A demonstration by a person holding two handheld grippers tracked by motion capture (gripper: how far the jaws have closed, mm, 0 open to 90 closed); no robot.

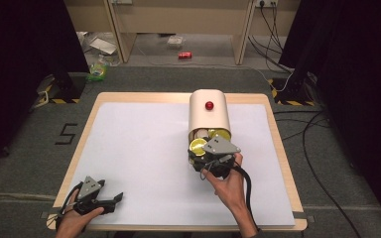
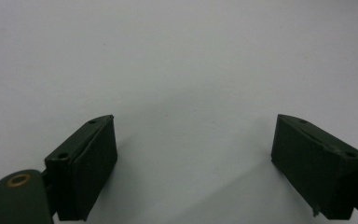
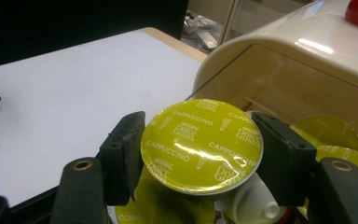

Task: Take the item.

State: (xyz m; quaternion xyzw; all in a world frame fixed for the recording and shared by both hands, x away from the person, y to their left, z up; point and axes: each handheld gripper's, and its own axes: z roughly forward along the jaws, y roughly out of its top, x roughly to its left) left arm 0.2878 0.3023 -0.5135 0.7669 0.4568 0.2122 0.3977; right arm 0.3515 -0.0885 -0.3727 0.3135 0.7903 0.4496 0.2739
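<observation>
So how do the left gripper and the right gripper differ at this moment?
The left gripper has its jaws wide apart with nothing between them; the right gripper is shut on a yellow-green coffee capsule. The left gripper rests near the table's front left corner, while the right gripper sits at the mouth of the cream container. Both have black jaws and each is held in one hand.

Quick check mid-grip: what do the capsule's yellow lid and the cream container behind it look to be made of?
Capsule lid: looks like thin glossy foil or film, with bright glare streaks and slight wrinkles across the print. The right gripper is shut on its rim. Cream container: seems smooth moulded plastic, semi-gloss, with soft highlights on rounded corners; I can't rule out coated metal.
</observation>
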